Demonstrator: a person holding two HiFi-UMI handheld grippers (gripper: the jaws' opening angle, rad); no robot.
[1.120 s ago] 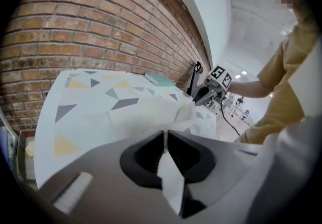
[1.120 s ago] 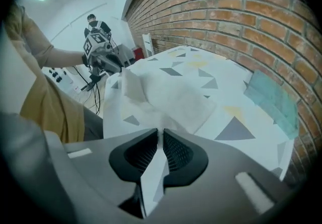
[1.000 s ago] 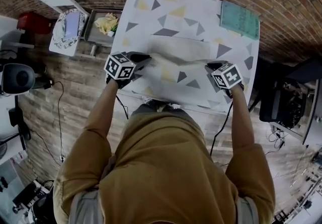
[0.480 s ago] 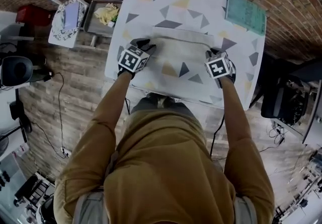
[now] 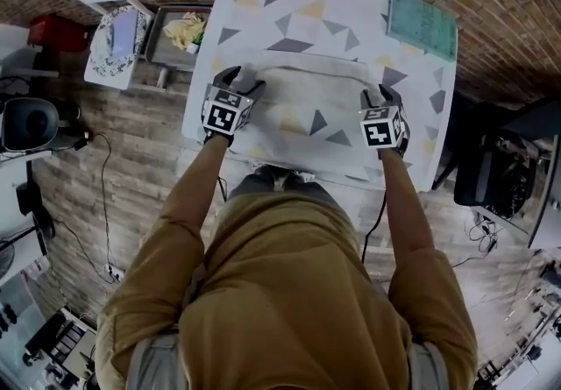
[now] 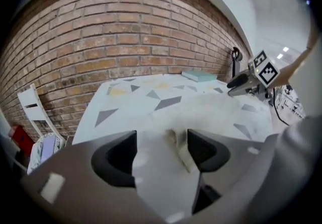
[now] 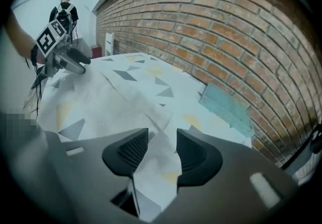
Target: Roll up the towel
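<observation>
Left gripper (image 5: pixel 240 79) and right gripper (image 5: pixel 377 95), now farther up the table (image 5: pixel 294 3), just opened around the towel (image 5: pixel 307 97).

The person wears a mustard-brown top (image 5: pixel 289 292), with a grey patch (image 5: pixel 153 364) at the near edge of each shoulder. The left gripper (image 5: pixel 242 78) bears a white cube (image 5: pixel 222 111) with black square markers, and the right gripper (image 5: pixel 379 95) bears a like one. Both gripper bodies are smooth grey, with dark ribbed pads (image 7: pixel 132 151). A black cable (image 5: pixel 375 230) hangs from the right one. Both pairs of jaws have just been opening, with towel (image 5: pixel 307 108) cloth between them.
</observation>
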